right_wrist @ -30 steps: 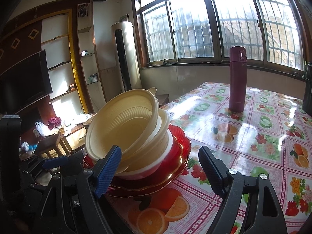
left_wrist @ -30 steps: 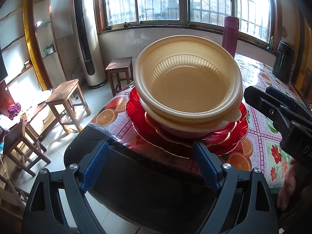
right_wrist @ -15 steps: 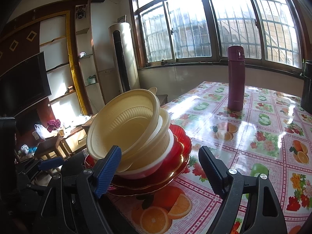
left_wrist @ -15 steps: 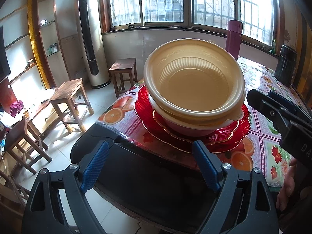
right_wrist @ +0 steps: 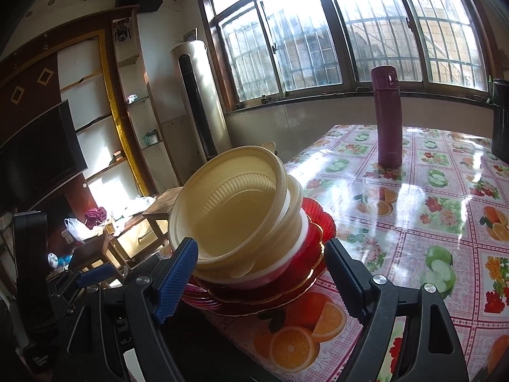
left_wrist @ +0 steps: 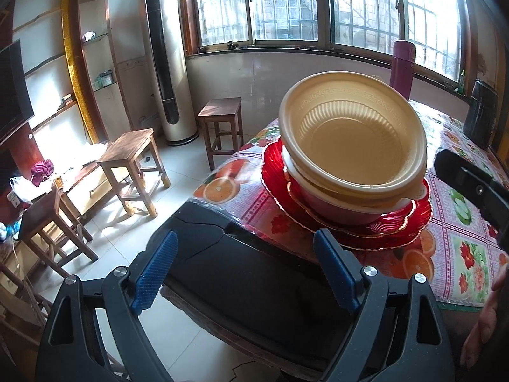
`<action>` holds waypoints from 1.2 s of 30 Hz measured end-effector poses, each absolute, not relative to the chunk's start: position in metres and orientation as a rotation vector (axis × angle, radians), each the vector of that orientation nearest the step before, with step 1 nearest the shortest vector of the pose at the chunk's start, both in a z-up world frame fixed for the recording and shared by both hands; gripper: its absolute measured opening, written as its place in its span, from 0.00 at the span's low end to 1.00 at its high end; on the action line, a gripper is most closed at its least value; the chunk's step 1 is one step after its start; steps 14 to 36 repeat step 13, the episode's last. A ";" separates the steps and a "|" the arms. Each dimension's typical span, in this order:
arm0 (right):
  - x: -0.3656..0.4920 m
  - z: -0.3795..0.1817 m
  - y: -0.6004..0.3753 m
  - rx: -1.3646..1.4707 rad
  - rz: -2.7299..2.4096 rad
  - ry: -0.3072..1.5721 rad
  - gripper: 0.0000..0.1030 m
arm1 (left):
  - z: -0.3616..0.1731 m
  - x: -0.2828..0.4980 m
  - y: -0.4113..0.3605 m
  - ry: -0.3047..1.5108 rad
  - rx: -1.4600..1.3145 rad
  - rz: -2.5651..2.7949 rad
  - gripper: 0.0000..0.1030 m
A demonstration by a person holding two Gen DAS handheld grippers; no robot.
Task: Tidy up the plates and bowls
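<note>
A cream ribbed bowl (left_wrist: 353,140) tilts on top of more nested bowls, the lowest one white and pink (left_wrist: 337,210). They rest on stacked red glass plates (left_wrist: 276,172) at the corner of the table (left_wrist: 461,254). My left gripper (left_wrist: 245,254) is open and empty, short of the table over a black chair back (left_wrist: 254,286). In the right wrist view the same bowls (right_wrist: 229,222) and red plates (right_wrist: 321,226) lie just beyond my right gripper (right_wrist: 261,270). It is open, with a blue pad on either side of the stack's near edge and no grip.
A purple flask (right_wrist: 386,114) stands at the far side of the fruit-print tablecloth, and a dark container (left_wrist: 480,111) sits at the right edge. Wooden stools (left_wrist: 127,152) stand on the tiled floor to the left. A person's hand (left_wrist: 483,328) shows at the lower right.
In the left wrist view the stack has slid to the right and more floor shows, so my left gripper has shifted leftward. The right wrist view is almost unchanged.
</note>
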State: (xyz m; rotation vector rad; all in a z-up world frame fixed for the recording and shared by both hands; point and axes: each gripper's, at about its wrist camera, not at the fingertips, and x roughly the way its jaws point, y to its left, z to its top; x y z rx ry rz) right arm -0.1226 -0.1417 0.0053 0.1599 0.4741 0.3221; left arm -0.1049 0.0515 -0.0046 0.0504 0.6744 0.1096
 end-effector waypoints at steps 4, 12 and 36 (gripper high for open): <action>-0.125 0.011 -0.139 0.189 0.286 0.519 0.81 | -0.001 -0.105 0.061 0.638 0.080 0.196 0.86; -0.146 0.018 -0.130 0.178 0.318 0.504 0.81 | 0.016 -0.128 0.055 0.587 0.062 0.152 0.86; -0.149 0.019 -0.130 0.176 0.321 0.496 0.81 | 0.019 -0.131 0.052 0.572 0.069 0.149 0.86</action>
